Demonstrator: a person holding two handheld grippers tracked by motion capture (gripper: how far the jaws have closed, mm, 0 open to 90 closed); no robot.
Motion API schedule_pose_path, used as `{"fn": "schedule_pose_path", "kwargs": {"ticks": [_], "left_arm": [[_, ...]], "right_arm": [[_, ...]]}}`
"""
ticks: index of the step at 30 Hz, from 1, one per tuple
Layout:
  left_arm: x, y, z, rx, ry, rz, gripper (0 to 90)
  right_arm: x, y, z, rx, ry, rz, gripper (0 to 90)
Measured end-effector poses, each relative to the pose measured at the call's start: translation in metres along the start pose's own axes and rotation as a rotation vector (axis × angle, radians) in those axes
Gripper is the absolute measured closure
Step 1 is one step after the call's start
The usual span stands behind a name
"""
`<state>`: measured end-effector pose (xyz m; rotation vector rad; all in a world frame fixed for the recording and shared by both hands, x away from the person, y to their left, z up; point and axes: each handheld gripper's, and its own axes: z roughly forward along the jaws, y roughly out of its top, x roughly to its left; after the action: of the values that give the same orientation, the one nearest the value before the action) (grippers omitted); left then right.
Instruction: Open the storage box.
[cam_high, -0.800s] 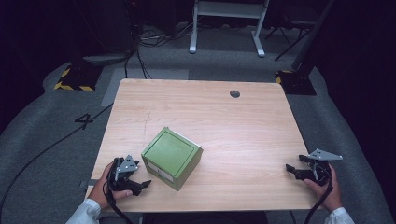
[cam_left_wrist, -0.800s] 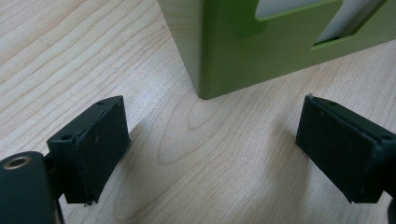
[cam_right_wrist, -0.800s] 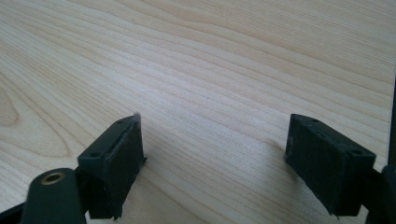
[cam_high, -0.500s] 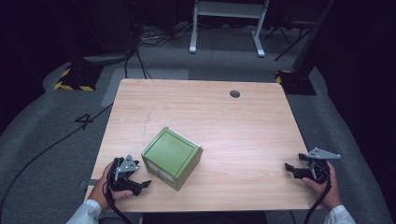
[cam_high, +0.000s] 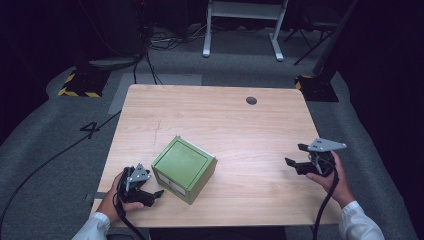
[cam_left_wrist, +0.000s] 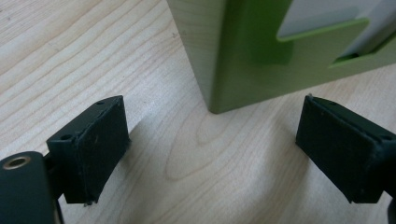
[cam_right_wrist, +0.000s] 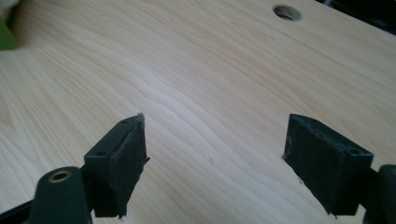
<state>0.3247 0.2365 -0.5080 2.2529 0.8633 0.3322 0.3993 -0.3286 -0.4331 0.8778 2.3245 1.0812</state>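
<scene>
A green box (cam_high: 183, 169) sits on the wooden table (cam_high: 225, 130), left of centre near the front edge. My left gripper (cam_high: 152, 194) rests low at the box's near left corner, jaws open and empty. Close up in the left gripper view, a corner of the green box (cam_left_wrist: 243, 60) stands just beyond my left gripper (cam_left_wrist: 212, 149), with a white panel on its side. Far right on the table, my right gripper (cam_high: 296, 157) hovers open with nothing between its jaws. Under my right gripper (cam_right_wrist: 212, 163) is bare wood in the right gripper view.
A round cable hole (cam_high: 251, 100) lies near the table's far edge, also seen as the hole (cam_right_wrist: 286, 11) in the right gripper view. A white stand (cam_high: 243, 22) and cables (cam_high: 150, 45) occupy the grey floor behind. A yellow-black block (cam_high: 80, 82) sits at the far left.
The right gripper has risen slightly and shifted a little inward. The left gripper and the box have stayed put.
</scene>
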Motion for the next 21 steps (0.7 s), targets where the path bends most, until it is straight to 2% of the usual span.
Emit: {"fn": "schedule_pose_path", "kwargs": {"ticks": [1, 5, 6, 7, 10, 13, 16, 17, 18, 21], "left_arm": [[0.001, 0.001, 0.001, 0.0, 0.005, -0.005, 9.6], [0.002, 0.003, 0.002, 0.001, 0.01, -0.006, 9.6], [0.002, 0.003, 0.002, 0.001, 0.01, -0.006, 9.6], [0.003, 0.003, 0.003, 0.002, 0.012, -0.002, 9.6], [0.006, 0.006, 0.005, 0.013, 0.005, 0.001, 5.7], [0.008, 0.007, 0.006, 0.016, 0.001, 0.004, 3.6], [0.01, 0.009, 0.009, 0.024, -0.004, 0.01, 1.6], [0.01, 0.009, 0.009, 0.024, -0.004, 0.01, 0.8], [0.012, 0.01, 0.01, 0.026, -0.008, 0.015, 0.5], [0.013, 0.011, 0.011, 0.027, -0.008, 0.014, 0.5]], "right_arm": [[0.007, 0.018, 0.008, -0.022, 0.033, -0.005, 22.4], [0.023, 0.052, 0.026, -0.075, 0.095, -0.037, 23.8], [0.023, 0.052, 0.026, -0.075, 0.095, -0.037, 23.8], [0.028, 0.06, 0.03, -0.089, 0.117, -0.04, 24.6], [0.049, 0.088, 0.046, -0.102, 0.173, -0.081, 24.8], [0.063, 0.103, 0.061, -0.101, 0.21, -0.106, 26.4], [0.075, 0.113, 0.078, -0.076, 0.225, -0.139, 26.4], [0.075, 0.113, 0.078, -0.076, 0.225, -0.139, 26.4], [0.08, 0.118, 0.087, -0.073, 0.243, -0.139, 26.7], [0.085, 0.125, 0.101, -0.071, 0.272, -0.131, 27.0]]}}
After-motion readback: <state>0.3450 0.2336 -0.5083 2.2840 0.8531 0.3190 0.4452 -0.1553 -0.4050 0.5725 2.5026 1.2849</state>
